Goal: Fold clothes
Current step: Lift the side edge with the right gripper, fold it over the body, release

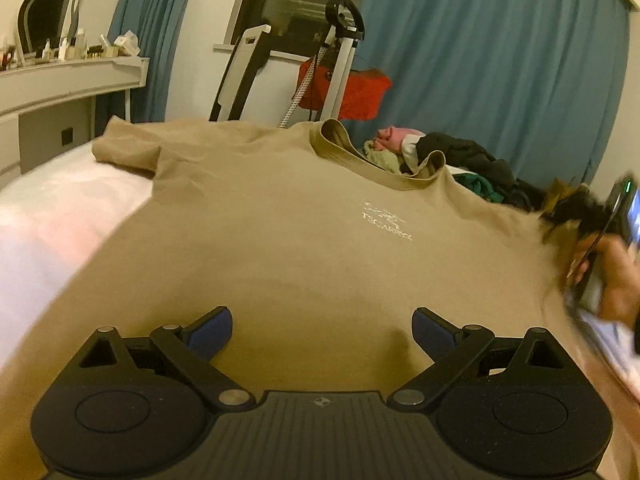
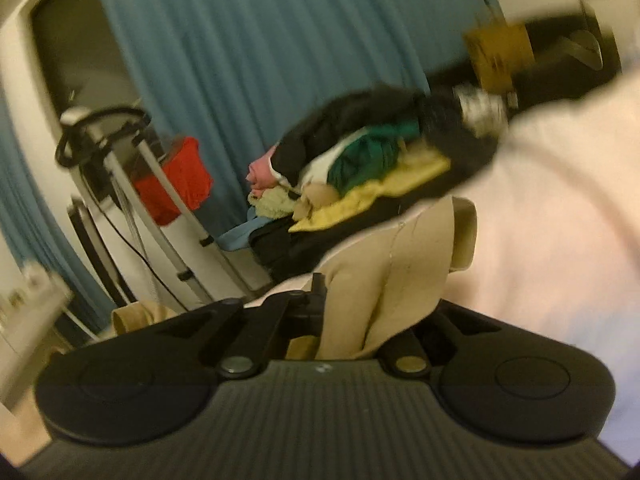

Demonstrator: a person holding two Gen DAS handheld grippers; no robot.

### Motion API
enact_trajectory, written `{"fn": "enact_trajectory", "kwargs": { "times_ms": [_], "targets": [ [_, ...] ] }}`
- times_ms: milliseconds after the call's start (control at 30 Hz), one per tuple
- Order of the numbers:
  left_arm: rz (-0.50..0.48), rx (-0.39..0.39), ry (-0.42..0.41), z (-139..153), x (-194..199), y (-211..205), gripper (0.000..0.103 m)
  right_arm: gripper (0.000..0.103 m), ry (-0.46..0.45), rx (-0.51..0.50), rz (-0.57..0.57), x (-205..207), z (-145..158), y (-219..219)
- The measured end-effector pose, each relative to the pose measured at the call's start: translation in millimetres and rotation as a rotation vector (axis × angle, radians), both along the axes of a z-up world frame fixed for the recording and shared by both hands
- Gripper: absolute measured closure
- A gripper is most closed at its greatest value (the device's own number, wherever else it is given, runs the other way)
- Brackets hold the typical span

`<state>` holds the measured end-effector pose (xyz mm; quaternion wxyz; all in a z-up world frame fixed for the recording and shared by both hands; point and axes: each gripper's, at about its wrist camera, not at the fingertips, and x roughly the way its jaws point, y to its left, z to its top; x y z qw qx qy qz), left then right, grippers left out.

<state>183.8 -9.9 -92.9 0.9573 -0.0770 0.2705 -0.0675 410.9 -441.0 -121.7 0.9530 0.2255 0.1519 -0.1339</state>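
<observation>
Nearest, left gripper (image 1: pixel 322 332) spread wide over the lower front of the tan shirt (image 1: pixel 280 220), gripping nothing; shirt laid flat, chest side up, on the white bed (image 1: pixel 60 208). Right gripper (image 2: pixel 344 316) clamped shut on a bunched tan sleeve (image 2: pixel 400 248) at the far side. Step judged: first sleeve fold; next, carry sleeve inward across the chest, clear of the clothes pile (image 2: pixel 360 152) beyond.

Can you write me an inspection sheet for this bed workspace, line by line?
Surface: white bed, mostly covered.
Job's things: tan T-shirt spread front up, one sleeve lifted.
Clutter: heap of clothes on the bed beyond the collar.
Grippers: left tongs open, over the shirt; right tongs shut on the tan T-shirt sleeve.
Cables: braided hose and black cord on garment steamer.
Surroundings: blue curtains, vanity shelf.
</observation>
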Motion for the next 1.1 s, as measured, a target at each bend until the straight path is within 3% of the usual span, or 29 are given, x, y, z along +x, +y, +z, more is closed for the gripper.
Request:
{"fn": "enact_trajectory", "kwargs": {
  "times_ms": [133,200,300,367,500,633,767,833,867,933,967,1000,1100],
  "targets": [
    [-0.001,0.012,-0.029,20.3,-11.1,7.9,0.006,0.097,0.005,-0.176,-0.017,-3.2,55.1,38.2],
    [0.027,0.06,-0.062,28.7,-17.8,11.8,0.006,0.097,0.01,-0.265,-0.026,-2.6,76.9,65.1],
    [0.071,0.135,-0.112,41.2,-27.7,17.7,0.006,0.097,0.004,-0.379,-0.04,-2.5,98.3,115.4],
    [0.117,0.116,-0.114,46.9,-27.1,27.5,0.006,0.097,0.008,-0.457,-0.033,1.0,104.7,152.1],
    [0.174,0.079,-0.124,55.7,-23.9,46.9,0.006,0.097,0.069,-0.671,0.05,22.7,86.3,233.9],
    [0.216,0.029,-0.1,52.7,-16.5,67.2,0.006,0.097,0.159,-0.805,0.118,52.2,46.0,298.8],
    [0.261,-0.037,-0.037,40.9,-7.3,87.2,0.006,0.096,0.239,-0.862,0.167,73.9,10.6,335.9],
    [0.267,-0.046,-0.019,36.1,-3.5,91.0,0.006,0.095,0.263,-0.833,0.197,74.6,2.0,341.6],
    [0.264,-0.049,-0.014,35.0,-2.1,91.1,0.007,0.091,0.268,-0.806,0.217,75.8,-0.3,341.2],
    [0.238,-0.044,-0.016,35.6,0.0,88.4,0.008,0.05,0.269,-0.755,0.291,76.4,-0.3,341.8],
    [0.225,-0.038,-0.025,36.4,-0.4,85.3,0.008,0.01,0.262,-0.736,0.325,74.2,1.2,341.3],
    [0.215,-0.03,-0.034,37.2,-1.6,82.1,0.008,0.001,0.242,-0.731,0.342,69.6,4.1,341.8],
    [0.191,-0.017,-0.046,38.7,-4.9,75.1,0.008,0.0,0.196,-0.697,0.387,52.1,19.8,342.4]
  ]
}}
